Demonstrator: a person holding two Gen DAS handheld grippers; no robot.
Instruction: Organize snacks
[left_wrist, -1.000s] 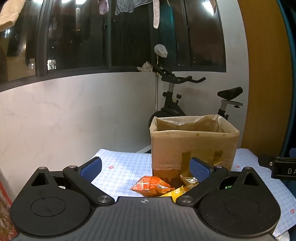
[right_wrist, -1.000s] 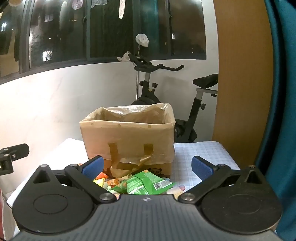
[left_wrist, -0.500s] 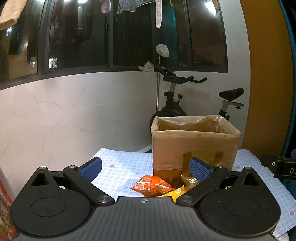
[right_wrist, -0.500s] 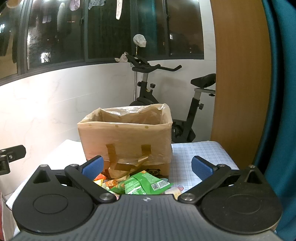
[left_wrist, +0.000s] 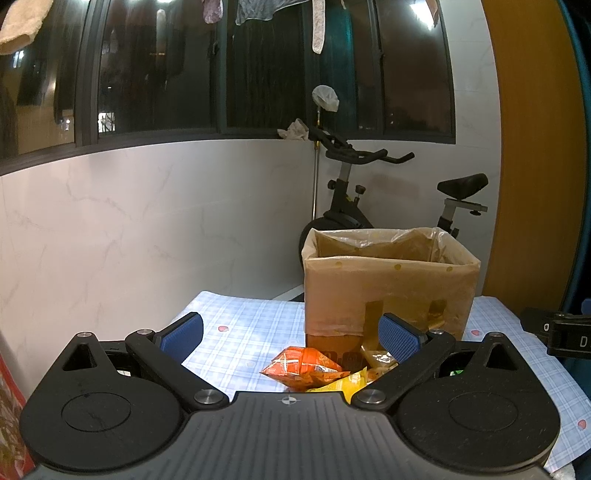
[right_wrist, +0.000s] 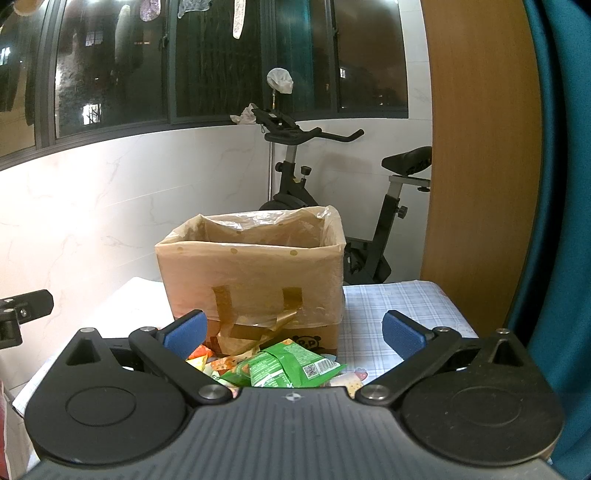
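The left tool (left_wrist: 291, 330) hangs over the near edge of the bench (left_wrist: 240, 332), its blue pads (left_wrist: 183, 331) spread wide with nothing between them. Just past its fingers lies an orange packet (left_wrist: 303, 365), and a yellow one (left_wrist: 340, 382) lies partly under it. The right tool (right_wrist: 293, 330) is likewise spread wide and empty, held over the same near edge. Below it sits a green packet (right_wrist: 284, 367), and more snacks (right_wrist: 210, 363) are heaped to its left, all close against the front of the box (right_wrist: 255, 280).

The box stands upright toward the far edge of the bench, open at the top, lined with clear plastic and patched with brown tape. A checked cloth covers the bench. From each side, the other tool's black body shows at the frame's edge. Behind the bench stands an exercise bike (right_wrist: 295, 177) against a pale wall, under dark windows (left_wrist: 258, 66).
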